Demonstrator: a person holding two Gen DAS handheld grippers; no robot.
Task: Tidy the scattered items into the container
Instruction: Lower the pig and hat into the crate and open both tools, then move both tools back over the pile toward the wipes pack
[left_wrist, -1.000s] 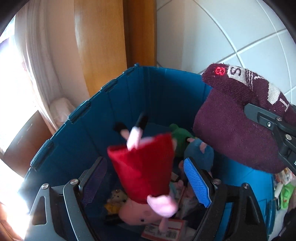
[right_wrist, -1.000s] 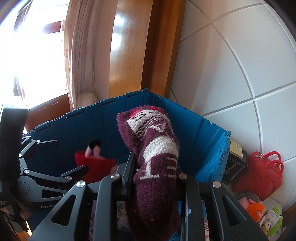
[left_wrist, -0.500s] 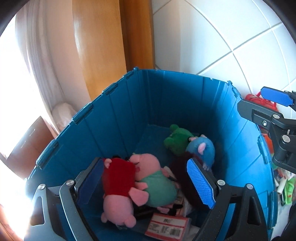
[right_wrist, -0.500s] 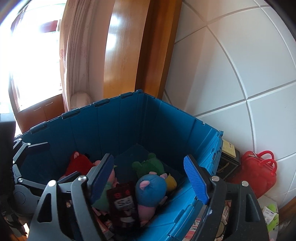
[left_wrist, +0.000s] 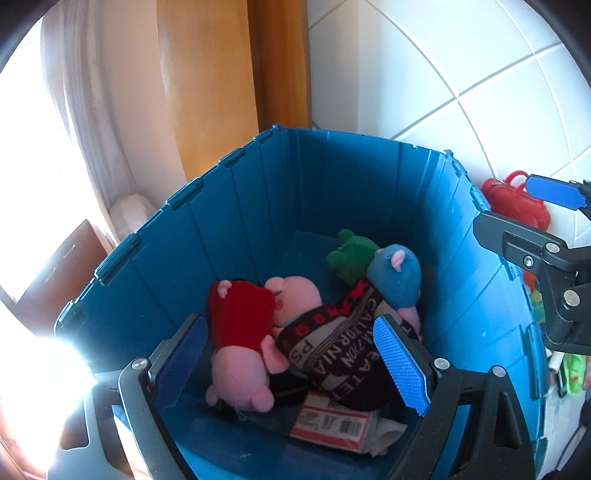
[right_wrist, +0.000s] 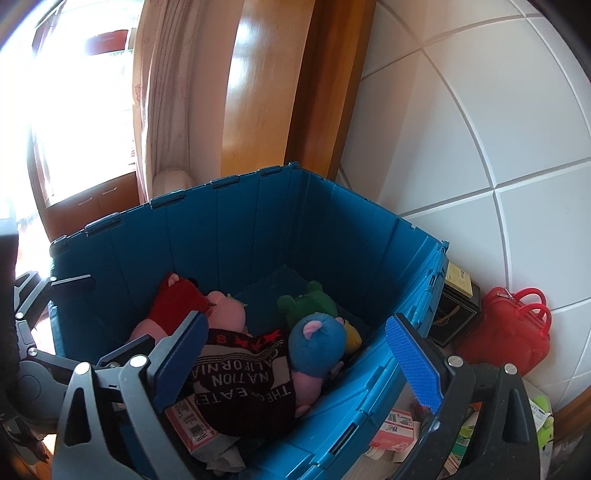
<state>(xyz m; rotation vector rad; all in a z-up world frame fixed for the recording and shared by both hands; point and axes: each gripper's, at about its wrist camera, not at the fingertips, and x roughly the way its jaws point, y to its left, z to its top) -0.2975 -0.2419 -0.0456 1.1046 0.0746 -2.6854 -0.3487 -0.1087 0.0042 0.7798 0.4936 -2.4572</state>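
While the maroon sock lies inside the blue crate — draped across the pink pig plush and blue plush — the left gripper and right gripper hover above the crate, jaws spread wide, empty.

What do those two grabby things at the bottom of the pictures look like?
Each tool is dark grey plastic, with two angled fingers and round silver bolts at the joints. The left tool has bright blue ribbed pads on the inside of its fingers, and the right tool has matching blue pads. No cables or sleeves show.
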